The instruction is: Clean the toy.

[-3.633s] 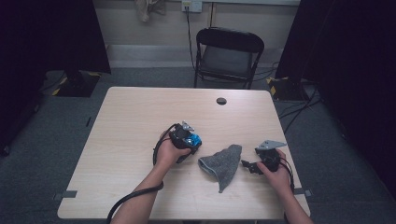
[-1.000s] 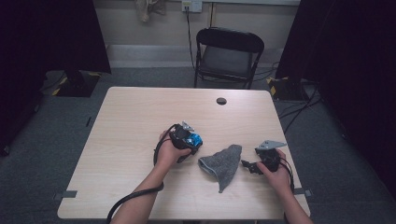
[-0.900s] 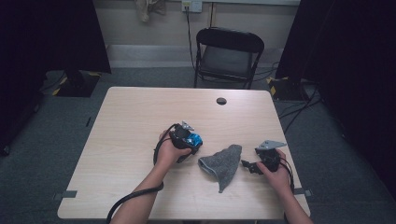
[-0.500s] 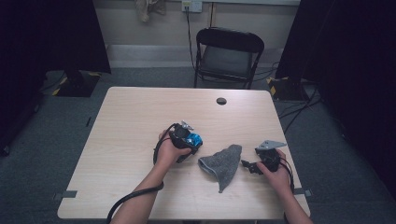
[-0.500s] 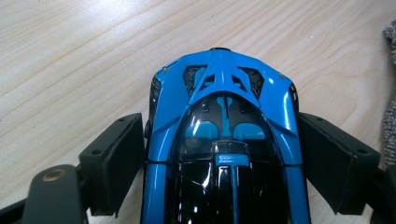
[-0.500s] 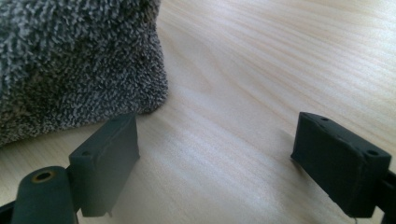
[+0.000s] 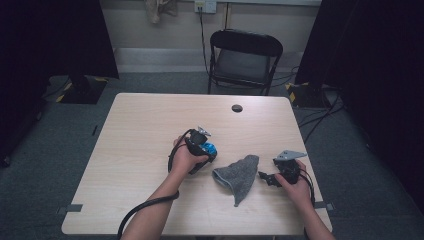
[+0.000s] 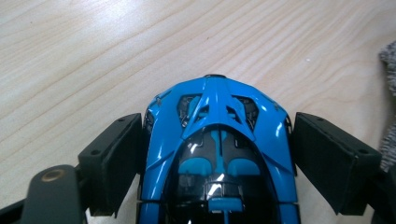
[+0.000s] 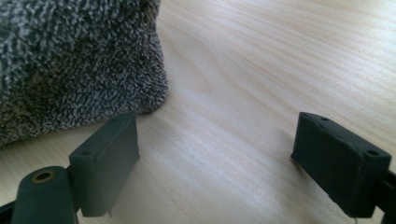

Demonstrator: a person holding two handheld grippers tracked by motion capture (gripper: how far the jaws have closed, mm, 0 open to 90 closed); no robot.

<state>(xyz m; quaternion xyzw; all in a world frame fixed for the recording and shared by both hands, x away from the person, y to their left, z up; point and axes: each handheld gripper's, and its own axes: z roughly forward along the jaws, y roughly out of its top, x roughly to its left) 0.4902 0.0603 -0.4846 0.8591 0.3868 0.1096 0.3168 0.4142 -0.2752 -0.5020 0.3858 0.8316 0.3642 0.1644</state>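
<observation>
Your left gripper (image 8: 215,154) fingers clamp the blue toy car (image 8: 217,154); its glossy flanks could slip. Your right gripper (image 9: 219,158) fingers stand apart beside the grey cloth (image 9: 70,60) at upper left.

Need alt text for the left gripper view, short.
A glossy blue toy car with black trim sits between the left gripper's two black jaws, which stand close along its sides, seen from just above. Under it is a pale wood-grain table, and the edge of a grey terry cloth shows at the right border.
</observation>
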